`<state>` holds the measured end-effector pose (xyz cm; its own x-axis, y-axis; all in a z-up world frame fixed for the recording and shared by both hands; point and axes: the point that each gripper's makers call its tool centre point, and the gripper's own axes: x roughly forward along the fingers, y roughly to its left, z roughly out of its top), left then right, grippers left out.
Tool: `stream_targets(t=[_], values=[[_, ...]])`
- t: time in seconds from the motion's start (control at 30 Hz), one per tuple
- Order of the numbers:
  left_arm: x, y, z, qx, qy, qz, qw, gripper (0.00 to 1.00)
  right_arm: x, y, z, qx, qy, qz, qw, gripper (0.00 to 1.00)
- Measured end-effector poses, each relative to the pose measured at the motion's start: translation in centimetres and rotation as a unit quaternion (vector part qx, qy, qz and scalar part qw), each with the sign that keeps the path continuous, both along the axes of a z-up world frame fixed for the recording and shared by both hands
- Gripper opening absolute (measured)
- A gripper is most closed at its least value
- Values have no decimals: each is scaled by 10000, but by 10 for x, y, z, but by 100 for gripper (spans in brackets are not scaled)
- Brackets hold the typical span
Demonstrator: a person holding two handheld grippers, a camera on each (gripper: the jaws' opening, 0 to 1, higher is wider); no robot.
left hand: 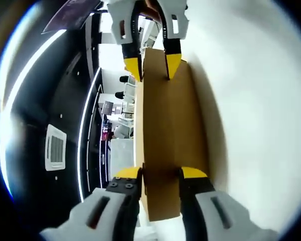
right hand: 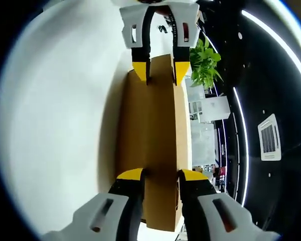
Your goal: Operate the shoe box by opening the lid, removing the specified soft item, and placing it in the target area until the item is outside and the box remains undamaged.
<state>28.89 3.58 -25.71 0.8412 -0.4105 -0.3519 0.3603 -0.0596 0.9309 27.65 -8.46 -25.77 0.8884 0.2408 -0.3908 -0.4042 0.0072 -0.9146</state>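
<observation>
Here, both grippers hold a shoe box (left hand: 170, 130) by its ends against the white table (left hand: 256, 110).
Left gripper (left hand: 160, 175) and right gripper (right hand: 159, 176) straddle the cardboard, jaws apart, contact unclear; uneven pulling could tear it.

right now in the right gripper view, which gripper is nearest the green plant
The left gripper, at the cardboard box's far end beside the plant; the right gripper straddles the near end.
</observation>
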Motion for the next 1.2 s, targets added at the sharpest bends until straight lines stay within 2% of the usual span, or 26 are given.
stream_targets(t=[0.13, 0.27, 0.53, 1.2], values=[[0, 0, 0, 37, 0, -12, 10000, 29, 0, 0, 0, -19, -6, -12, 10000, 27], [-1, 0, 3, 2, -28, -5, 10000, 29, 2, 1, 1, -189, -151, 34, 9997, 29], [-2, 1, 7, -38, -44, -24, 10000, 29, 3, 2, 6, -142, -143, 25, 9998, 28], [4, 2, 10, -146, 156, -8, 9998, 29, 5, 5, 12, -63, 176, 117, 9998, 28]])
